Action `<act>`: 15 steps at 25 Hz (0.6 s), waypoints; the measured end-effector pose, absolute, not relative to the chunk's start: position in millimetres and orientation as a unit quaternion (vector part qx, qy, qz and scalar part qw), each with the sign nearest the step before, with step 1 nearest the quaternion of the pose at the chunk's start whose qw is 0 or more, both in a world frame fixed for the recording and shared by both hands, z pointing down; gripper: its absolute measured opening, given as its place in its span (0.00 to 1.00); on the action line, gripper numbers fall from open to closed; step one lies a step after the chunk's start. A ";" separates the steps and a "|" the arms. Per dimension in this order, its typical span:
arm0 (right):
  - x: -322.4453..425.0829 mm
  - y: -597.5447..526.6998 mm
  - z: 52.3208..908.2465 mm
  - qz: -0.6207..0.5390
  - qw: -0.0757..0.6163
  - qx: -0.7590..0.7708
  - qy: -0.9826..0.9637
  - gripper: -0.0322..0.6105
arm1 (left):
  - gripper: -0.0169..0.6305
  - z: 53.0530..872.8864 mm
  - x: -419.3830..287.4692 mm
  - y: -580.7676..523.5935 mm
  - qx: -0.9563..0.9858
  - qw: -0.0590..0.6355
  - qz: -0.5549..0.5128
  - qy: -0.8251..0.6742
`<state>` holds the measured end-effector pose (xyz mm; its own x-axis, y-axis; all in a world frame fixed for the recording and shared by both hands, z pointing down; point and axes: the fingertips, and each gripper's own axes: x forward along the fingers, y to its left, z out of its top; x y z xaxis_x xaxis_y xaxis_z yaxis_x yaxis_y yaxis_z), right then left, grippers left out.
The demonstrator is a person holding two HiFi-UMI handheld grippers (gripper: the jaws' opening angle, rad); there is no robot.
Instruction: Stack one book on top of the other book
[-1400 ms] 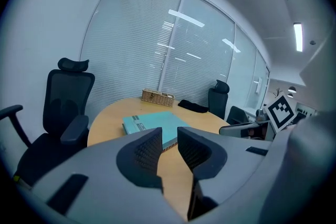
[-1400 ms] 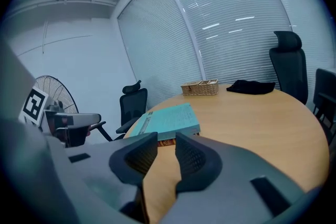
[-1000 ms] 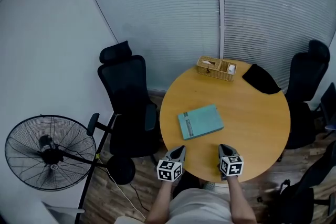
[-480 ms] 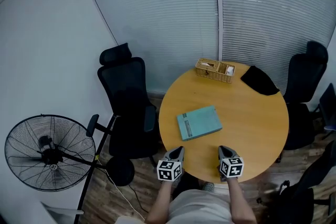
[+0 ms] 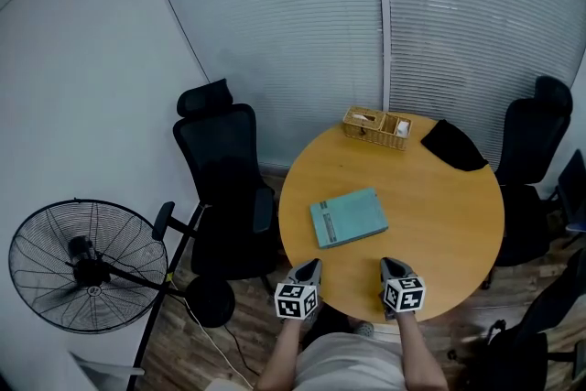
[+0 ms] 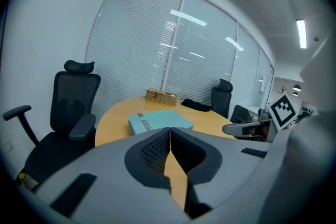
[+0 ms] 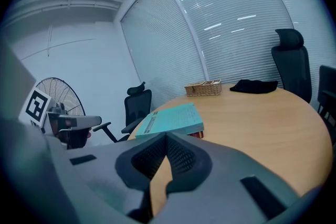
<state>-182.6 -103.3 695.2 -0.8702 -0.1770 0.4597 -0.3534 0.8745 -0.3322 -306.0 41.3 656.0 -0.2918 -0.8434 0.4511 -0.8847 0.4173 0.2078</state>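
A teal book point(image 5: 348, 217) lies flat on the round wooden table point(image 5: 439, 206), a little left of its middle. In the right gripper view the teal book point(image 7: 176, 117) rests on a second, reddish book point(image 7: 196, 135), of which only an edge shows. My left gripper point(image 5: 311, 266) hovers at the table's near edge, shut and holding nothing. My right gripper point(image 5: 392, 265) is beside it, also shut and holding nothing. Both point toward the books from a short distance. In the left gripper view the teal book point(image 6: 160, 119) lies just beyond the closed jaws.
A wicker basket point(image 5: 376, 127) and a black cloth point(image 5: 453, 145) sit at the table's far edge. Black office chairs stand at the left point(image 5: 224, 183) and right point(image 5: 536, 151). A floor fan point(image 5: 82, 266) stands at the lower left. Closed blinds cover the window behind.
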 end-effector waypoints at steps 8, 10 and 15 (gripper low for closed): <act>-180.9 -103.4 698.2 0.207 0.216 0.142 -0.944 0.08 | 0.07 659.9 -307.6 44.8 0.534 0.258 0.039 -0.804; -178.9 -103.9 699.6 0.209 0.216 0.143 -0.943 0.08 | 0.07 660.7 -306.9 45.0 0.533 0.259 0.039 -0.804; -176.0 -105.7 700.2 0.209 0.216 0.146 -0.942 0.08 | 0.07 663.4 -305.1 45.1 0.532 0.262 0.040 -0.804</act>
<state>-176.0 -105.7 700.2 -0.8641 -0.1840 0.4685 -0.3650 0.8699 -0.3316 -305.1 45.1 663.4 -0.2970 -0.8345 0.4641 -0.8763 0.4313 0.2146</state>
